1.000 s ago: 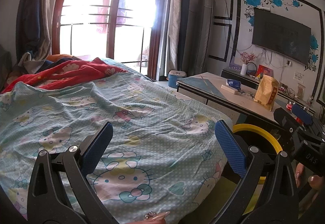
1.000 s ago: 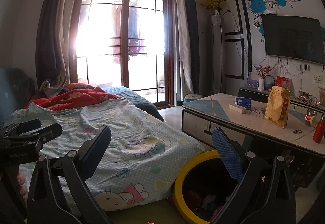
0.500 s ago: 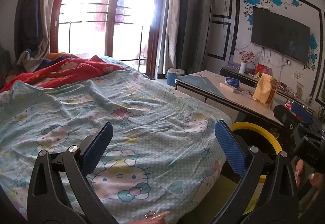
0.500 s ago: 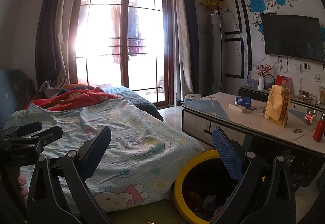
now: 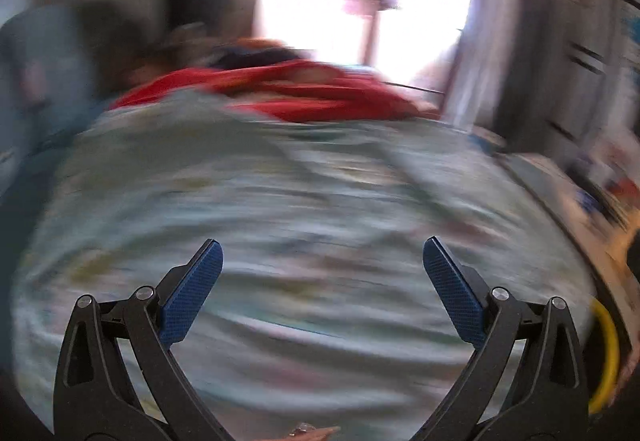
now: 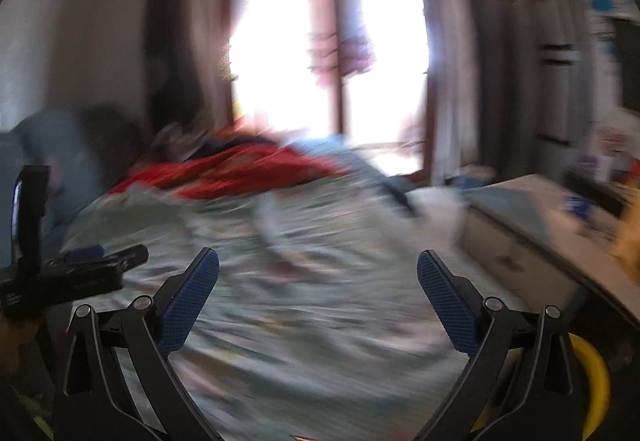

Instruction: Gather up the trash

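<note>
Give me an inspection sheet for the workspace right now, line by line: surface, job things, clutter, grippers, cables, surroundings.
Surface: bed under a pale patterned cover; heavy motion blur in both views.
Job's things: yellow-rimmed bin at lower right; no trash can be made out through the blur.
Clutter: red blanket bunched at the far end of the bed; blurred items on the low table.
Grippers: left gripper open, nothing between its fingers; right gripper open, nothing between its fingers.
Cables: nothing seen.
Surroundings: bright glass door with curtains, overexposed.

Two grippers (image 5: 322, 261) (image 6: 318, 273), one yellow-rimmed bin (image 6: 598, 381), one red blanket (image 5: 288, 93), one patterned bedsheet (image 5: 304, 201), one window (image 6: 328, 53)
</note>
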Tool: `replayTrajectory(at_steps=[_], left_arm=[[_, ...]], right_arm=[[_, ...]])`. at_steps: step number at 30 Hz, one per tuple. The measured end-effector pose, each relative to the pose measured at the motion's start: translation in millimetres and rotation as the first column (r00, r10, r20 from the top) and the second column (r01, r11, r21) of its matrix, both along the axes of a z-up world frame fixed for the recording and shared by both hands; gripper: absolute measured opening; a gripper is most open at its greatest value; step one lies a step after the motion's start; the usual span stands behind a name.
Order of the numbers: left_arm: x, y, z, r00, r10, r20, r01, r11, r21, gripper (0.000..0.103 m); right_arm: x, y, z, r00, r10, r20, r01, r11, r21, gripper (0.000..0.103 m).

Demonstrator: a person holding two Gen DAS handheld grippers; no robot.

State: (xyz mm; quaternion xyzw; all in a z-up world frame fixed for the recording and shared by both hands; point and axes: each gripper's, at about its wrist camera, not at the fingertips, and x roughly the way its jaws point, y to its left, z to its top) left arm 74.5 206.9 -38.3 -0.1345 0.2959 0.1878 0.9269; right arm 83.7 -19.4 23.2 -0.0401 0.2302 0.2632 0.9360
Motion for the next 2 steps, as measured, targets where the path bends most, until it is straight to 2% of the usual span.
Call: replayTrajectory(at_steps=[2], left_arm=[[-4.5,55.8,-18.5,0.984,0.155,-0.087,-0.152,0.987,0.048,0.092]], right_arm=[[22.2,66.2,-15.7,0.993,0.082,-0.088,-0.086,0.995,-0.044,0.097]])
